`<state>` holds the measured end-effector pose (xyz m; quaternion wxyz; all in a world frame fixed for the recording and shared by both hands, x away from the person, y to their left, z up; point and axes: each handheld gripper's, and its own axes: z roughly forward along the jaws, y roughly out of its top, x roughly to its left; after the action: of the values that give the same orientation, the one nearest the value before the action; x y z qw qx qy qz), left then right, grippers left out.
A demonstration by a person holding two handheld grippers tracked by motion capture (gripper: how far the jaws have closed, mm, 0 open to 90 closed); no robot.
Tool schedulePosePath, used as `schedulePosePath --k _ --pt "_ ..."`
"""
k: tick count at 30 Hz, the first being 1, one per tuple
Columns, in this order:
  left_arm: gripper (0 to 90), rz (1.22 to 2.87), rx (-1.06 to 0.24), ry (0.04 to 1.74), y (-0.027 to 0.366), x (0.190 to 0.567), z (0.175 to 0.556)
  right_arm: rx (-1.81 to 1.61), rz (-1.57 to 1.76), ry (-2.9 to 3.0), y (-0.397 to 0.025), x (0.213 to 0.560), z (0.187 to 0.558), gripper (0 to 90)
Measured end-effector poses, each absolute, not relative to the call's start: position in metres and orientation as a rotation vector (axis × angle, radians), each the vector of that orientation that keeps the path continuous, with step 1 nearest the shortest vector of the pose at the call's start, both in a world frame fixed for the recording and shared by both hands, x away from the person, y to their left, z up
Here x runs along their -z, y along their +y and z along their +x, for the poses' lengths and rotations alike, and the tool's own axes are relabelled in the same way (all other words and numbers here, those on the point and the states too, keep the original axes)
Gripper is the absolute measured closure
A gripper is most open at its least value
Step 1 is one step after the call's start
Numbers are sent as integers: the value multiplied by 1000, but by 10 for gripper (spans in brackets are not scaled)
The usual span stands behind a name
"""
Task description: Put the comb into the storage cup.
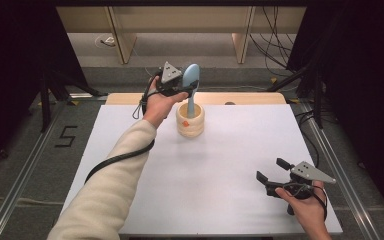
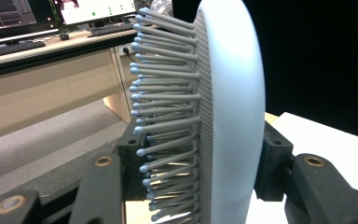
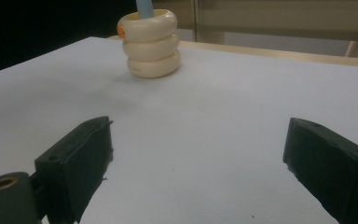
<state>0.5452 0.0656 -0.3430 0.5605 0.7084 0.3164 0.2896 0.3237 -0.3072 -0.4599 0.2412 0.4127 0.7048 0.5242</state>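
A light blue hairbrush [image 1: 191, 77] stands upright with its handle down inside a cream ringed holder [image 1: 190, 122] at the back middle of the white board. My left gripper [image 1: 190, 89] is shut on the brush just below its head. In the left gripper view the brush head [image 2: 228, 116] sits between the jaws, grey bristles facing left, one pad [image 2: 272, 158] against its smooth back. My right gripper [image 1: 270, 169] hovers open near the front right of the board, holding nothing. The right gripper view looks past my open right gripper [image 3: 198, 154] to the holder [image 3: 151, 44] and the blue handle [image 3: 144, 5].
The white board [image 1: 215, 170] covers the table, with a wooden strip [image 1: 250, 98] along its far edge. Black cables trail from both grippers. A desk with monitors [image 2: 37, 18] stands beyond the table in the left gripper view. Dark curtains flank both sides.
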Motion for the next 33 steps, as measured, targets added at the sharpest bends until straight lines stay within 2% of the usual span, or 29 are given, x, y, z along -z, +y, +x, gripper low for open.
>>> schedulePosePath --k 33 --pt "485 1679 -675 760 62 349 549 -1429 1127 1932 -308 459 323 90"
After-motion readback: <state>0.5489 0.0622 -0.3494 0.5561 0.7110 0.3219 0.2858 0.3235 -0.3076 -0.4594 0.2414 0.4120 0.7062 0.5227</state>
